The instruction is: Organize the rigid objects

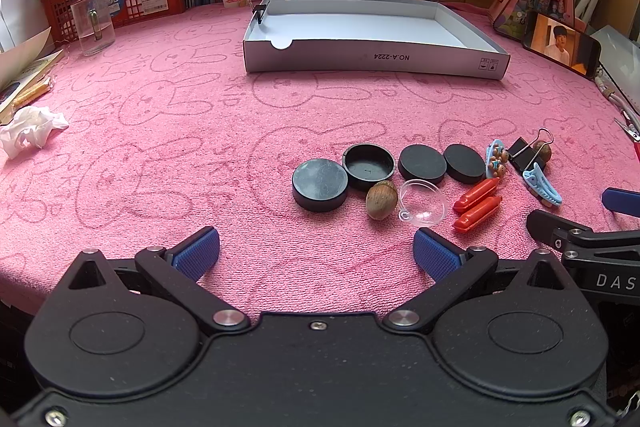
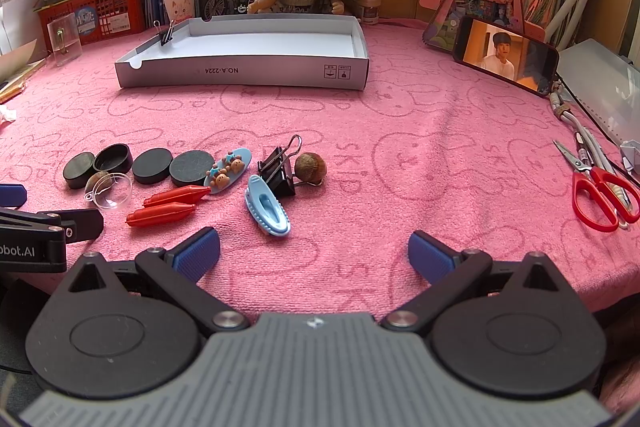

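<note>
Both tools hang low over a tabletop (image 1: pixel 160 115) under a pink bunny-print towel, side by side. The left tool (image 1: pixel 316 253) has its blue pads spread wide with nothing between them; the right tool (image 2: pixel 314 253) is spread just as wide and holds nothing either. In the left wrist view the small things lie in a loose row from 12 to 2 o'clock of the left tool: a black puck (image 1: pixel 320 185), an upturned black cap (image 1: pixel 369 162) touching it, two more black discs (image 1: pixel 422 163), a nut (image 1: pixel 381 201) just beside a clear plastic dome (image 1: pixel 424 202), then two red pieces (image 1: pixel 477 205). In the right wrist view a light blue hair clip (image 2: pixel 269 206) sits at 11 o'clock of the right tool, touching a black binder clip (image 2: pixel 279 167), with a second nut (image 2: pixel 311 167) behind that and a bear-decorated clip (image 2: pixel 228 171) to its left. At 12 o'clock, well beyond, a shallow white box (image 1: pixel 372 57) holds one binder clip (image 1: pixel 261 11) on its far left wall. Red scissors (image 2: pixel 600 193) lie at 2 o'clock of the right tool.
</note>
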The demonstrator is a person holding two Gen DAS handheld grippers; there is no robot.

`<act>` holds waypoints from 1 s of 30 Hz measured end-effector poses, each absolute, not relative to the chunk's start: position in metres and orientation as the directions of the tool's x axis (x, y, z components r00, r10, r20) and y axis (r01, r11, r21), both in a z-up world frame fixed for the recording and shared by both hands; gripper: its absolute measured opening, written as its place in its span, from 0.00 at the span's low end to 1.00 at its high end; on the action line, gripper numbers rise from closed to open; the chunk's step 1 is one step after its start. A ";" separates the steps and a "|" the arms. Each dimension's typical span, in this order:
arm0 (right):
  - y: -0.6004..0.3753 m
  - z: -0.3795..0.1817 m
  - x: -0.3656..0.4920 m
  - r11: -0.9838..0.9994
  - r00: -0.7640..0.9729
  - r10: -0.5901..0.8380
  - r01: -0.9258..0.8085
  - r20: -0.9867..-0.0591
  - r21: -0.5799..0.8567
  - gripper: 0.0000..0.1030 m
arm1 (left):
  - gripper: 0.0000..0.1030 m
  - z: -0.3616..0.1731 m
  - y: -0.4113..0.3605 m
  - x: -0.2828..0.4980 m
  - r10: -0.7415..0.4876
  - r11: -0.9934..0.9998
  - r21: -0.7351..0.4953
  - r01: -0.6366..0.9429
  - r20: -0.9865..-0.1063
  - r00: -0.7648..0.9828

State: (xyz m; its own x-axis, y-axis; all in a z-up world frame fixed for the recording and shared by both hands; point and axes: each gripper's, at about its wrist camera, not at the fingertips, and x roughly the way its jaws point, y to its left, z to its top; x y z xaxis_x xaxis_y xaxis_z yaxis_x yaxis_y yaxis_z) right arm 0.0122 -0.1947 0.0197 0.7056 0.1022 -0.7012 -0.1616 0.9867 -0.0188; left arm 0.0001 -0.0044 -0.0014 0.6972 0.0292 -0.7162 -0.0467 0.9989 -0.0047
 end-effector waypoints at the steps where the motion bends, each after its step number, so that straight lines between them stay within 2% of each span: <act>1: -0.195 0.020 0.012 0.987 0.706 0.102 -0.161 -0.701 -0.019 1.00 | 1.00 -0.001 -0.004 0.000 0.029 0.999 -0.005 -0.047 -0.716 0.697; 30: -0.199 0.017 0.004 0.983 0.738 0.127 -0.182 -0.663 -0.014 1.00 | 1.00 -0.003 0.000 -0.004 0.025 0.999 -0.001 -0.035 -0.692 0.721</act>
State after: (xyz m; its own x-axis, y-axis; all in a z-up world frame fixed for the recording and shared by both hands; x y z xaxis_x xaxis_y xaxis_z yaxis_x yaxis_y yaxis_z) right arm 0.0042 -0.1991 0.0166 0.7380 0.1265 -0.6629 -0.1816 0.9833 -0.0145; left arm -0.0042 -0.0002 -0.0035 0.7215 0.0246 -0.6920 -0.0352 0.9994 -0.0012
